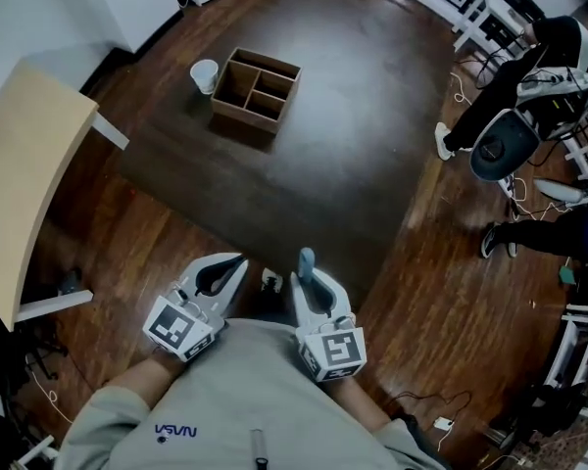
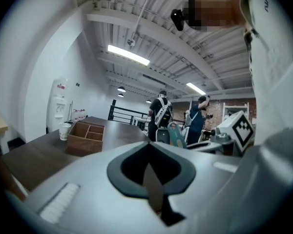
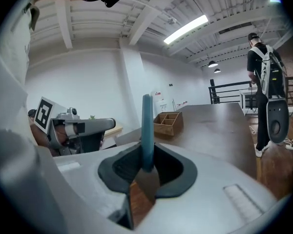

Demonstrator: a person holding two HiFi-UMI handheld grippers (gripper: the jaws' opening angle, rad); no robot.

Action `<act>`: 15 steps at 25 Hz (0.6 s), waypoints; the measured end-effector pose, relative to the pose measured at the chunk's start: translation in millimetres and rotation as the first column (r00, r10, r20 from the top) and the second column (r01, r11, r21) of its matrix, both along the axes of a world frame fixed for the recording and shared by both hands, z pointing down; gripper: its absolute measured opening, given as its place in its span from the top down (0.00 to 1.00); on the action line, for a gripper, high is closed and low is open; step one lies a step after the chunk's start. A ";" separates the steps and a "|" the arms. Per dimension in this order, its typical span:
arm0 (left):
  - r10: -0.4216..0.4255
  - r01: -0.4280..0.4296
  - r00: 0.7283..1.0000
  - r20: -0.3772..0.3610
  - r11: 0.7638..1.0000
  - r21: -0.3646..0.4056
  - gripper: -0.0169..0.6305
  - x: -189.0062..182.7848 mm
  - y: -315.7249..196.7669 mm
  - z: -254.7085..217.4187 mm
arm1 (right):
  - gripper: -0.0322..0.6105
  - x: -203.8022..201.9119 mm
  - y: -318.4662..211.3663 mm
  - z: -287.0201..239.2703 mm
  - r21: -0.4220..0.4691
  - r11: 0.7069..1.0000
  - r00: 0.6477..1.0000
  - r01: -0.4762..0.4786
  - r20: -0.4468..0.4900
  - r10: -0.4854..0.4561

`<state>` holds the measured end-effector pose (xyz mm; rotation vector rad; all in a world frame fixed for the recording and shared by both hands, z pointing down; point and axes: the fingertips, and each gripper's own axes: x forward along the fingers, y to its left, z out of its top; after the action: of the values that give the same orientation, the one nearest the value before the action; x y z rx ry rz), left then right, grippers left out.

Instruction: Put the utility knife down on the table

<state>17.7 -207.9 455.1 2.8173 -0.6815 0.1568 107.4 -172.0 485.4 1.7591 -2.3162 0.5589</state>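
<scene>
At the left, the left gripper [image 1: 237, 262] hung close to the person's body, its fingers pressed together on nothing, so it had no part in the coming move. Just to its right, the right gripper [image 1: 305, 274] had its fingers [image 3: 205, 189] pinching the utility knife [image 1: 306, 259]. The blue handle stood out past the fingertips, its long axis running along the line the fingers pointed, toward the far side. The dark table [image 1: 372, 164] lay ahead of and below the knife, its near edge just beyond the tips. A wooden compartment box [image 1: 256, 88] and a paper cup [image 1: 205, 74] sat well apart at the far left. The bare surface nearest the right gripper looked like the likely place to set it down.
</scene>
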 end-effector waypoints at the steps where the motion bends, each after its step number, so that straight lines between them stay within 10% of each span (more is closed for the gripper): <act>1: -0.004 0.004 1.000 -0.001 1.000 -0.001 0.97 7.8 -8.6 -0.1 | 0.84 6.4 -9.3 0.6 -0.002 1.000 1.000 0.005 0.001 -0.005; 15: 0.026 -0.026 1.000 -0.004 1.000 -0.015 0.97 82.8 -70.8 21.0 | 0.84 91.0 -91.4 30.6 -0.099 0.993 0.998 -0.064 -0.026 0.062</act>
<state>100.5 -278.7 476.0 2.8126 -0.6398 0.1605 198.4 -263.4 515.9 1.7883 -2.1843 0.6491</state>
